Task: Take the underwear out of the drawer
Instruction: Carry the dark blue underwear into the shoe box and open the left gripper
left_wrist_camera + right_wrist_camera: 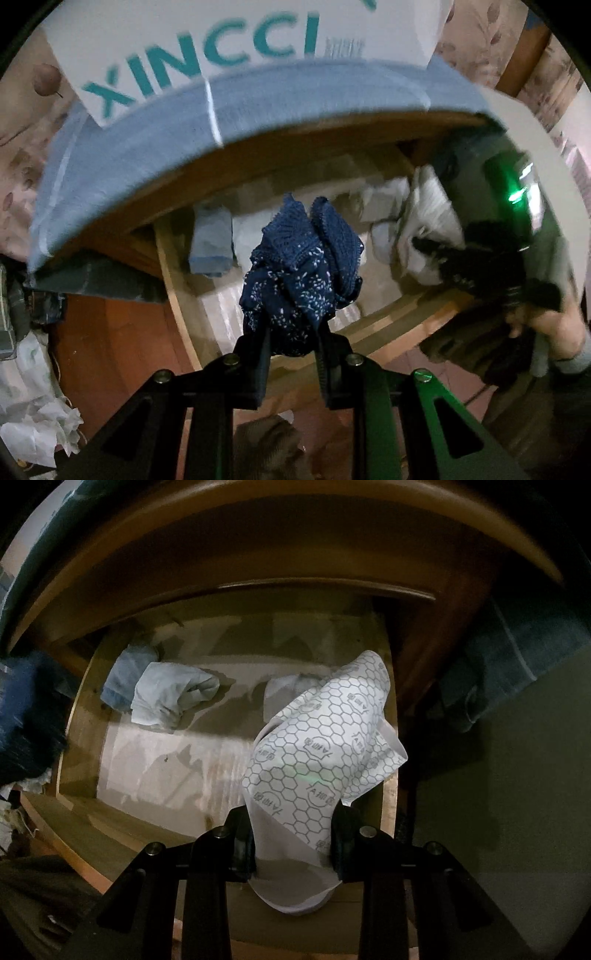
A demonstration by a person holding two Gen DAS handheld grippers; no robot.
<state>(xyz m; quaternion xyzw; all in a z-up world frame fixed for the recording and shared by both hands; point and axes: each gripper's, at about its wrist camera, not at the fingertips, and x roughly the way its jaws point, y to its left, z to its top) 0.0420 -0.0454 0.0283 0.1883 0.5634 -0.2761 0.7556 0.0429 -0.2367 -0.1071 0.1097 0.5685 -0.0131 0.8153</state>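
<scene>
While both grippers clamp cloth, drawer (79, 686) rim near — open.

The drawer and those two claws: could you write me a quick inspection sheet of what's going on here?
Surface: open wooden drawer, pale liner on its floor.
Job's things: navy speckled underwear in left claw; white hexagon-print underwear in right claw.
Clutter: pale grey garment and light blue garment lying in the drawer.
Claws: both shut on fabric.
Cables: nothing seen.
Surroundings: blue cloth on top, white XINCCI bag.
</scene>
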